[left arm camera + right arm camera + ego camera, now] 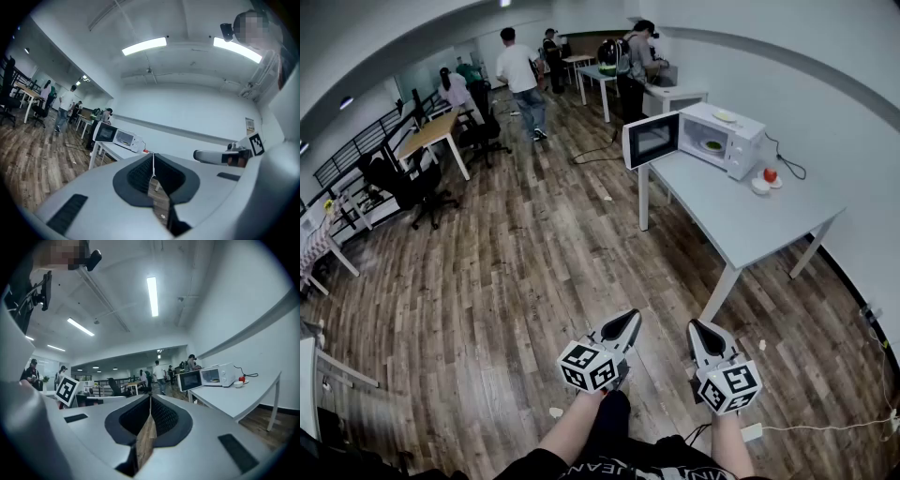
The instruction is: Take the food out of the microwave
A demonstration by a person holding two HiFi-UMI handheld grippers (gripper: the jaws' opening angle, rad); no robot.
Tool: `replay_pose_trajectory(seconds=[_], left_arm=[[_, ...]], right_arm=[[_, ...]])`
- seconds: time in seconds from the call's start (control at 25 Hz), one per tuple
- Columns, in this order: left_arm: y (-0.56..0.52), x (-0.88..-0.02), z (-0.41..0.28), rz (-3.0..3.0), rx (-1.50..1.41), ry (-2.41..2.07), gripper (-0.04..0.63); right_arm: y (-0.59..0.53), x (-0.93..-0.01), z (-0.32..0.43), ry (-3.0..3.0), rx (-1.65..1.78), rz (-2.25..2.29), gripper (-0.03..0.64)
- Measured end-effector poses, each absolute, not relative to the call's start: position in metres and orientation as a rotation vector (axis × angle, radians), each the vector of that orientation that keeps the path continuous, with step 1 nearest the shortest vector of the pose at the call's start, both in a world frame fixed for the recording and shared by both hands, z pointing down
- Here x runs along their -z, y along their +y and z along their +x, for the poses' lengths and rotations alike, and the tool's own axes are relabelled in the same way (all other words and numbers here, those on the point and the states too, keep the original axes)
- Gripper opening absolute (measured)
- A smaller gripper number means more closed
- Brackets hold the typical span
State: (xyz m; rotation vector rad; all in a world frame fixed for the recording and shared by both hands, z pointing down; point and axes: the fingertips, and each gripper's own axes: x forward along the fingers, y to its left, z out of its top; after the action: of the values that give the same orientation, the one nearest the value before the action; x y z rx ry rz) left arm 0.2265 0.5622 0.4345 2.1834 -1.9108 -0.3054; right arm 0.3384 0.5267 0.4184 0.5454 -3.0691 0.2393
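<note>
My left gripper (630,321) and right gripper (697,328) point level over the wood floor (506,272), each with its jaws pressed together on nothing. Well ahead, the white microwave (733,141) stands on the grey counter (741,216) with its door (652,139) swung open. The food (712,145), something green on a plate, sits inside. A small red fruit (770,174) rests just beside the microwave.
</note>
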Motion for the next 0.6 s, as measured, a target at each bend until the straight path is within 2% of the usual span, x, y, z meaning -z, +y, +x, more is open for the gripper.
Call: replay_pose_trajectory(seconds=[0.6], left_arm=[[0.425,-0.447,0.125,2.226,0.275,-1.824,0.015]], right_arm=[[0.395,-0.433,0.239,-2.993,-0.251,0.693,0.035]])
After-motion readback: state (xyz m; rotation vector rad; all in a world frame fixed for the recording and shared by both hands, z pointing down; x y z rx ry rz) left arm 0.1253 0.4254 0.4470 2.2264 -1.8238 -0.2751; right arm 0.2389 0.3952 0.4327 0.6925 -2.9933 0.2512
